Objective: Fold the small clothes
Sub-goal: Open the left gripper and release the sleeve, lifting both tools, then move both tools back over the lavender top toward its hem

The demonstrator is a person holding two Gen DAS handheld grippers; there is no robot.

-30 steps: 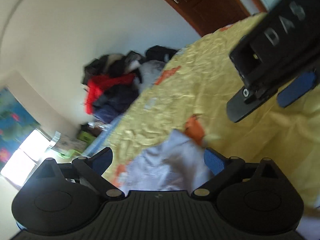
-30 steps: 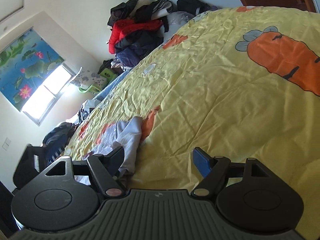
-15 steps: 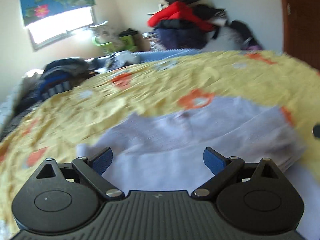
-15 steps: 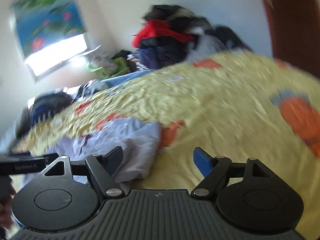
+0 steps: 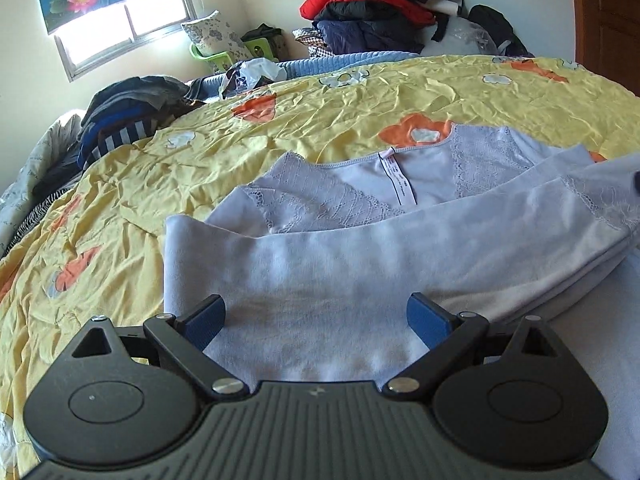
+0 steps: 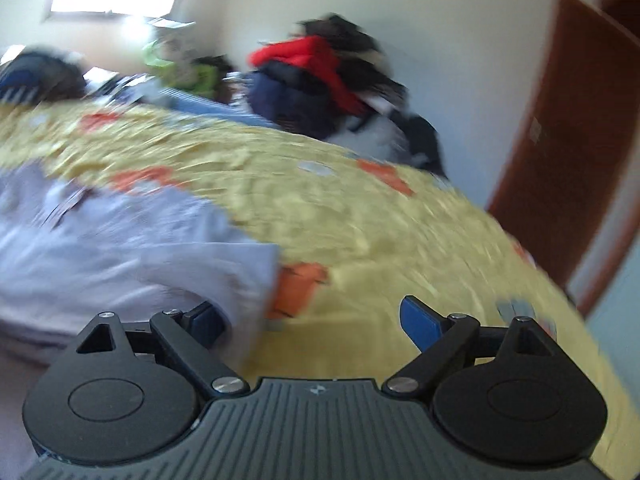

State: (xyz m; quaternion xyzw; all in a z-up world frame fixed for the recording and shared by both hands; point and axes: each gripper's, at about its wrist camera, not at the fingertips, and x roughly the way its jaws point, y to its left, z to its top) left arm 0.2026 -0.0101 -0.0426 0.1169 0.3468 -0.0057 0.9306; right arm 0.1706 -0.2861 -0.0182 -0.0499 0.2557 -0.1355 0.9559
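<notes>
A small pale lilac garment (image 5: pixel 360 248) with lace panels and a white label lies partly folded on the yellow flowered bedspread (image 5: pixel 280 128). My left gripper (image 5: pixel 316 316) hovers over its near folded edge, jaws wide apart, pads clear of the cloth. In the blurred right wrist view the same garment (image 6: pixel 120 248) lies at the left, its right edge just ahead of my left fingertip. My right gripper (image 6: pixel 312 316) is opening wider, with only the garment's corner and bare bedspread (image 6: pixel 360 232) between the blue pads.
A heap of red and dark clothes (image 5: pixel 376 12) sits at the far side by the wall. More dark and striped clothing (image 5: pixel 120 116) lies at the bed's left edge. A window (image 5: pixel 120 36) is at the back left, a brown door (image 6: pixel 560 152) on the right.
Both views rolled from tilted to level. The left gripper swung over the lilac garment, which now fills its view. The right gripper's jaws spread wider and it shifted toward the garment's right edge.
</notes>
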